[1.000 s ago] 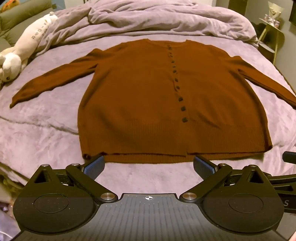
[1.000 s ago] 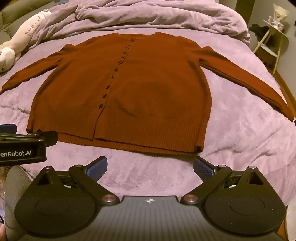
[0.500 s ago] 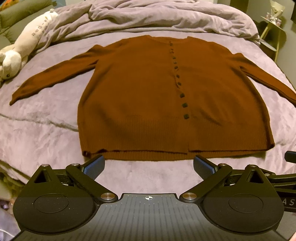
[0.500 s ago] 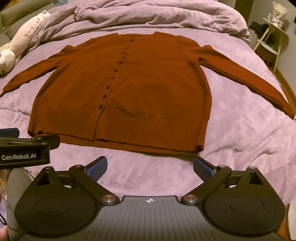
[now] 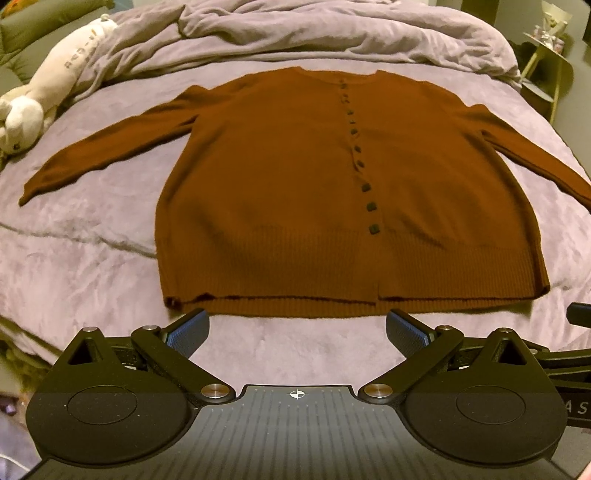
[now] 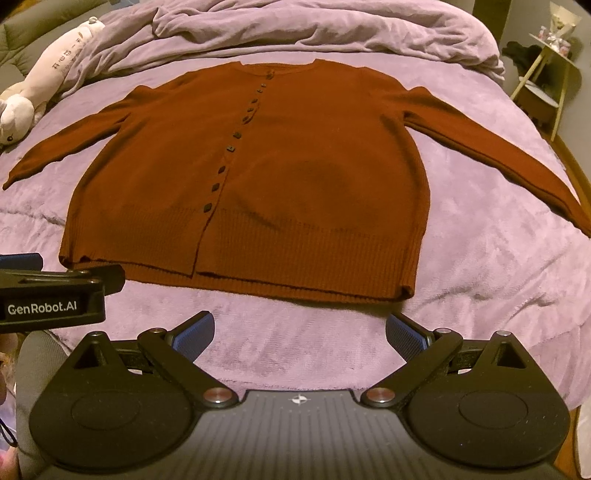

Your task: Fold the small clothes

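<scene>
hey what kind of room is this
Most likely a bedroom: a brown cardigan lies spread on a bed with a rumpled purple duvet, and a plush toy rests at its edge.

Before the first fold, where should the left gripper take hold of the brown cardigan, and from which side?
Probably the cardigan's near-left hem corner, approached from the near side. It lies flat, hem toward the open left gripper, and that corner is a free edge just ahead of the left fingertip.
</scene>
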The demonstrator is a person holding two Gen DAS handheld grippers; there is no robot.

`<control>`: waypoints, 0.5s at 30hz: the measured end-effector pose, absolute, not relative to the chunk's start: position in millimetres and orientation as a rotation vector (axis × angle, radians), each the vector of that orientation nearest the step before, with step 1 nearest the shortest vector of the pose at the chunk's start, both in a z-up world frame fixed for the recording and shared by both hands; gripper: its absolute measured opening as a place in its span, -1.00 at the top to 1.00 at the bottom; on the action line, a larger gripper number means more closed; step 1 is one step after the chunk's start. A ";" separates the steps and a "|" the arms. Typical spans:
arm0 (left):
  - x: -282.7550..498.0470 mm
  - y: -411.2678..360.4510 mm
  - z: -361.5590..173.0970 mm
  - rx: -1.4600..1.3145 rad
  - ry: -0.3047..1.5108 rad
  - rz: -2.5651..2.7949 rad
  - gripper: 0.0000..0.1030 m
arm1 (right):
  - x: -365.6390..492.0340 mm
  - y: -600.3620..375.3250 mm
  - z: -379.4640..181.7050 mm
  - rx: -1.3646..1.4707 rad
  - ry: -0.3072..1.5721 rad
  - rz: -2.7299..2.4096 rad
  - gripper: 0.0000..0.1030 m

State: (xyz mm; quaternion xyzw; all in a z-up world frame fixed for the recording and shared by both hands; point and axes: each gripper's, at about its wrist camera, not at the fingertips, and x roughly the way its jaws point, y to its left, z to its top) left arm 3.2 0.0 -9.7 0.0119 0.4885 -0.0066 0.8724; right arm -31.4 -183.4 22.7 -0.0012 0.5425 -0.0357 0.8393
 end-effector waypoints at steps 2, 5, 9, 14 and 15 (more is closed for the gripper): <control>3.5 -0.2 -10.5 0.026 1.025 -0.011 -1.00 | -31.9 -183.1 22.4 -0.003 1.145 -0.074 -0.92; 3.4 0.0 -10.6 0.027 1.024 -0.008 -1.00 | -32.1 -183.6 21.6 0.000 1.148 -0.070 -0.92; 4.1 0.5 -11.6 0.026 1.028 -0.005 -1.00 | -31.6 -184.3 21.5 0.001 1.148 -0.070 -0.92; 4.4 0.2 -12.5 0.027 1.032 -0.007 -1.00 | -31.0 -184.8 20.8 0.008 1.148 -0.071 -0.92; 4.4 0.2 -12.8 0.027 1.034 -0.007 -1.00 | -30.9 -184.9 20.5 0.008 1.148 -0.071 -0.92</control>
